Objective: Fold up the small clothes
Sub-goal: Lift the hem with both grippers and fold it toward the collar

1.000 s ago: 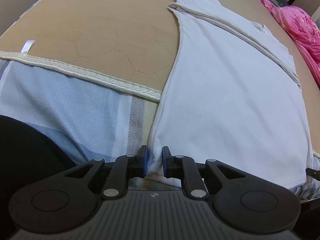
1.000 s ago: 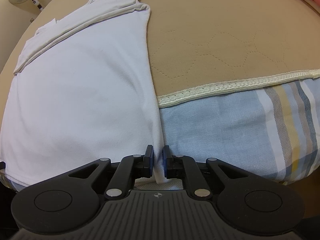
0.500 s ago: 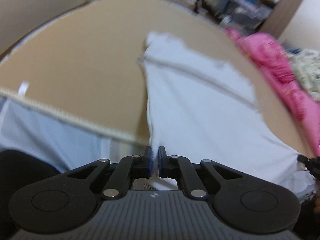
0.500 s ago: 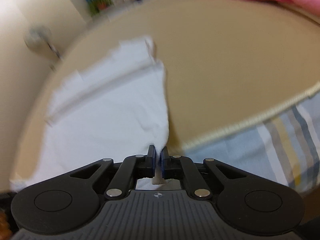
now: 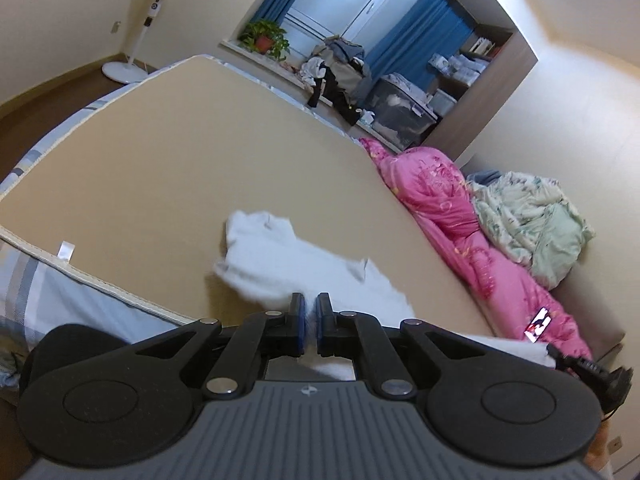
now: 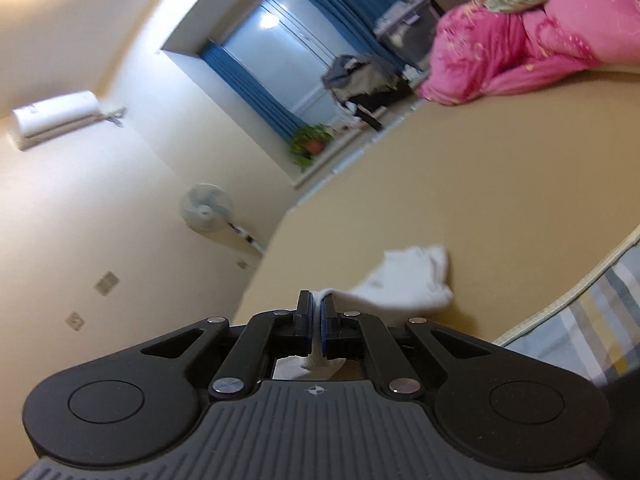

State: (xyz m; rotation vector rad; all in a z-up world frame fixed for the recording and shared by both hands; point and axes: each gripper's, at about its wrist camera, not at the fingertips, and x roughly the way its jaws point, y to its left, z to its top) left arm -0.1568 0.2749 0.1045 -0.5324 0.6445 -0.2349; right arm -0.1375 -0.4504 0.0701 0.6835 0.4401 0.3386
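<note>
A white garment [image 5: 304, 268] is lifted by its near hem above the tan mattress pad [image 5: 160, 168]; its far end still rests on the pad. My left gripper [image 5: 311, 320] is shut on one hem corner. My right gripper [image 6: 316, 320] is shut on the other corner, with white cloth [image 6: 404, 280] pinched between the fingers and hanging below them. The garment sags between the two grippers.
A pink quilt [image 5: 460, 220] and a pale green blanket [image 5: 532, 216] lie along the bed's right side. A striped blue sheet [image 5: 60, 300] shows at the near edge. A standing fan [image 5: 156, 12], a window sill with a plant [image 5: 264, 38] and clutter are beyond the bed.
Both grippers closed on the hem corners and raised them up and forward; the garment went from lying flat to hanging, and the views tilted up to the room.
</note>
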